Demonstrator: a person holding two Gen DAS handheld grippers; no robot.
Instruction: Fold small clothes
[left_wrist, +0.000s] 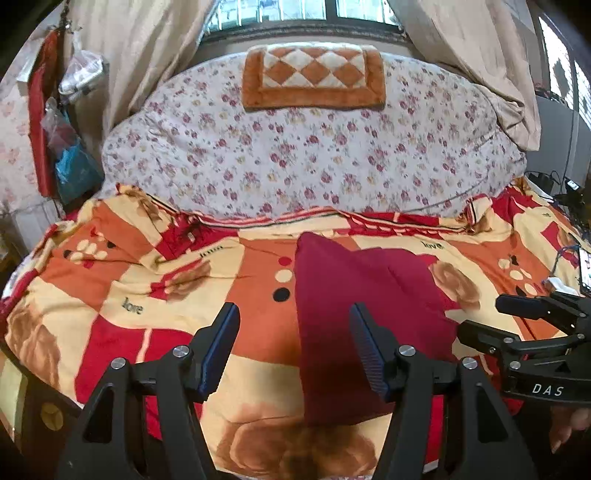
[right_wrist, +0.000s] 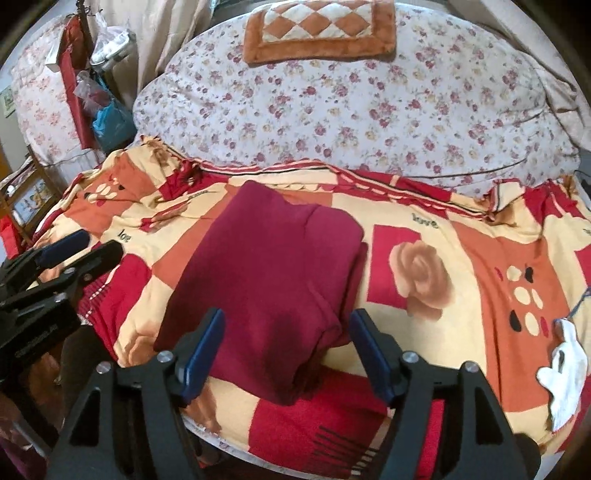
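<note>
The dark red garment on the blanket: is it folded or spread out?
Folded. The dark red garment lies as a compact rectangle with stacked layers showing at its near edge.

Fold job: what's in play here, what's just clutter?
In play: maroon garment, folded on the patterned blanket; left gripper and right gripper, both open.

Clutter: floral quilt, checkered cushion, white cloth, hanging bags.

You face a bed (left_wrist: 110, 280) spread with a red, orange and cream blanket (right_wrist: 480, 258). At its far edge lies a floral quilt (left_wrist: 295, 155), a brown-and-cream checked cushion (left_wrist: 314, 77) on top. Beyond, a window (left_wrist: 295, 13) lets in daylight between beige curtains (left_wrist: 147, 55). Plastic bags (left_wrist: 70, 147) hang by the far left corner.
</note>
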